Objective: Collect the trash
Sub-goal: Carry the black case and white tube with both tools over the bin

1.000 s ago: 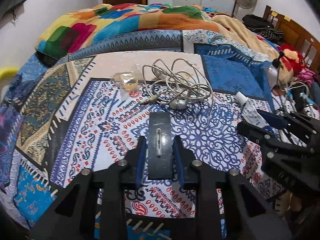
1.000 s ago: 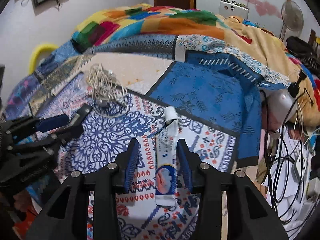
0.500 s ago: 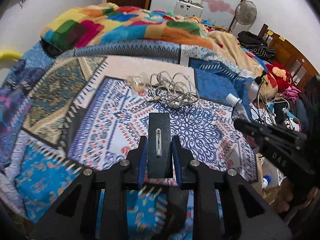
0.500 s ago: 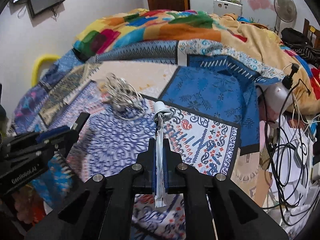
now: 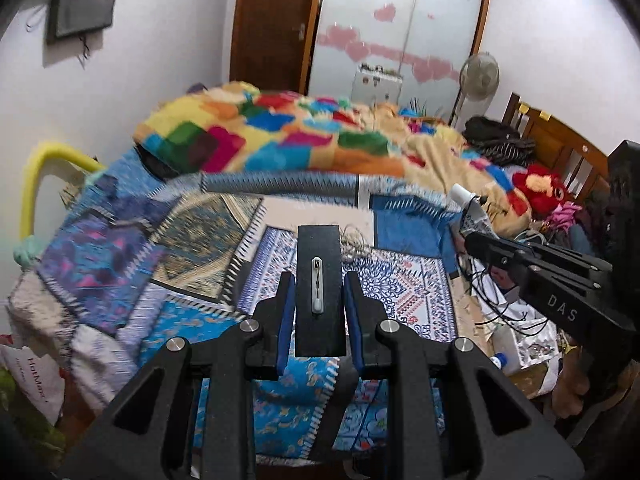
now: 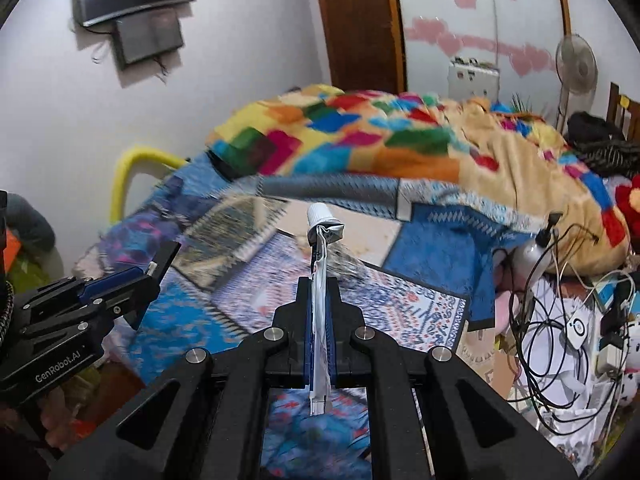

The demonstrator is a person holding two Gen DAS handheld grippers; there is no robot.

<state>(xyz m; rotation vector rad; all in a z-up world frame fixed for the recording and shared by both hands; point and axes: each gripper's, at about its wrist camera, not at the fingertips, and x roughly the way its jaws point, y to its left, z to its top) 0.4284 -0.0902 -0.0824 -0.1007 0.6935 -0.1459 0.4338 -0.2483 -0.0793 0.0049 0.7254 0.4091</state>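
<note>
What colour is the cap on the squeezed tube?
White; the cap shows best in the right wrist view.

Black card [image 5: 320, 276] with a white clip; white, blue-printed tube [image 6: 320, 320]. Beyond the blue-and-white paisley sheet [image 5: 404, 280], a blanket [image 5: 288, 136] of yellow, orange, green, magenta blocks.
</note>
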